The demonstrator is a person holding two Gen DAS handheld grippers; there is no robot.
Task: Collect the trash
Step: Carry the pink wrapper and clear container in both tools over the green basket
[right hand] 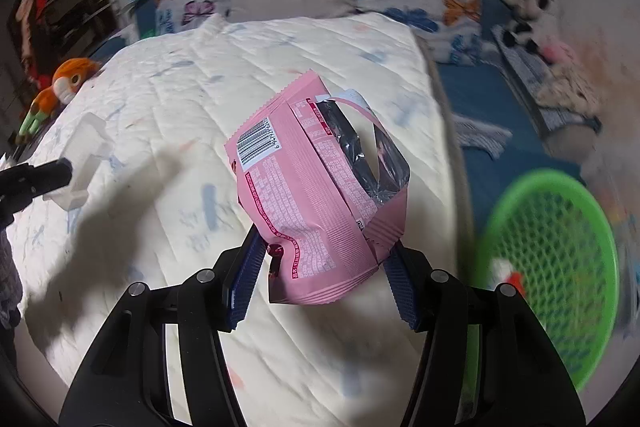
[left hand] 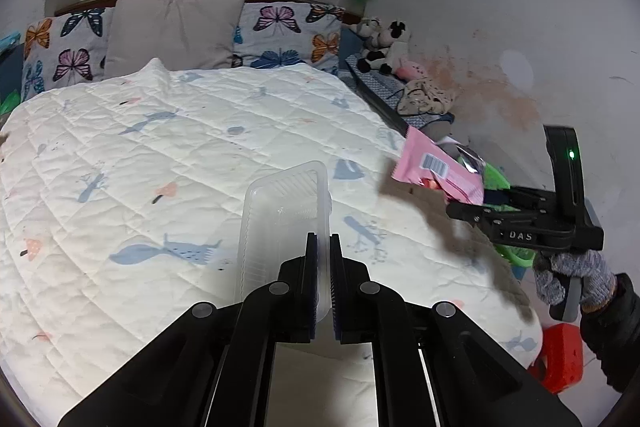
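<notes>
Pink wrapper (right hand: 320, 187) in right tool (right hand: 324, 267), near bed edge, green basket (right hand: 560, 247) beside.

The left gripper (left hand: 323, 247) points toward twelve o'clock, jaws nearly together. The right gripper (right hand: 324, 267) spreads wide, gripped by a gloved hand (left hand: 576, 275), seemingly tilted downward.

Ahead of my grippers the white quilt (left hand: 192, 155) lay broad and unobstructed, bounded only by the pillows (left hand: 176, 31) at the headboard, an orange plush toy (right hand: 66, 83) at its left edge and the green basket (right hand: 560, 267) beside its right edge.
</notes>
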